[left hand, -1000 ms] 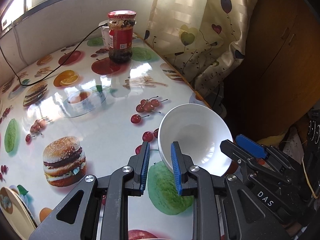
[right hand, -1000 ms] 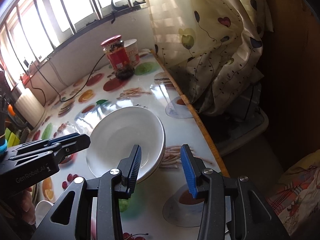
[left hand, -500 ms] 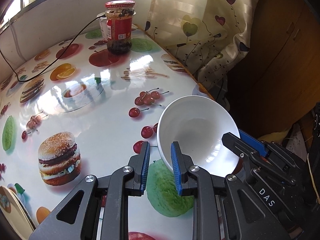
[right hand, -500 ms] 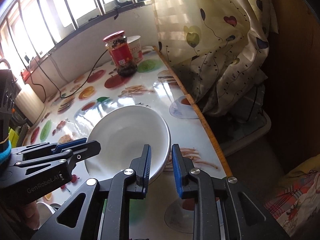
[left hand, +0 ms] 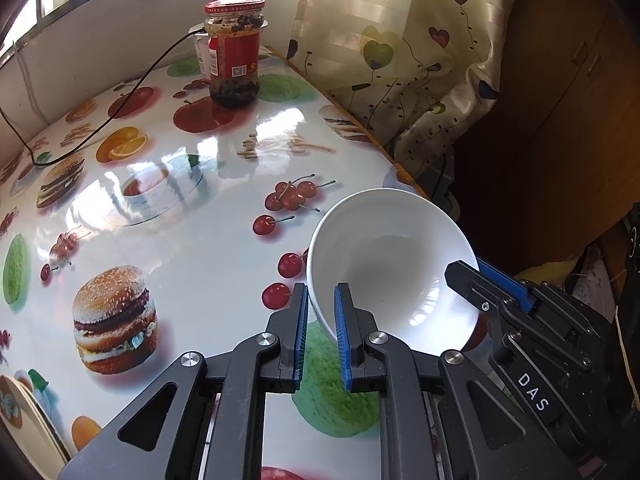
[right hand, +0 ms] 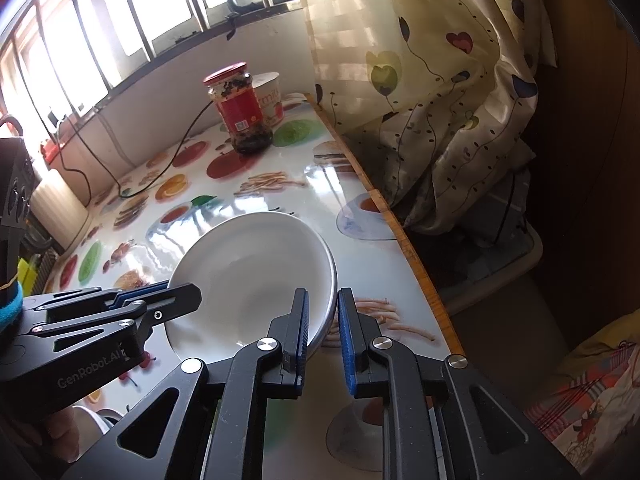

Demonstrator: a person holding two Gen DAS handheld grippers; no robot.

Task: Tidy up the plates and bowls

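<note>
A white bowl (left hand: 392, 264) is held tilted above the table with the fruit-print cloth (left hand: 180, 240), near its right edge. My left gripper (left hand: 321, 332) is shut on the bowl's left rim. My right gripper (right hand: 323, 328) is shut on the bowl's right rim; the bowl also shows in the right wrist view (right hand: 256, 280). Each gripper shows in the other's view, the right one (left hand: 492, 284) at the bowl's far side, the left one (right hand: 120, 308) at the bowl's left.
A red-lidded jar (left hand: 234, 52) and a white tub (right hand: 272, 98) stand at the table's far end, with a black cable (left hand: 100, 128) trailing across. A plate's edge (left hand: 24, 416) shows at the near left. A curtain (left hand: 400, 60) hangs past the right edge.
My right gripper has closed on the bowl's right rim; it was open around it a second ago. The bowl has been raised and tilted a little.
</note>
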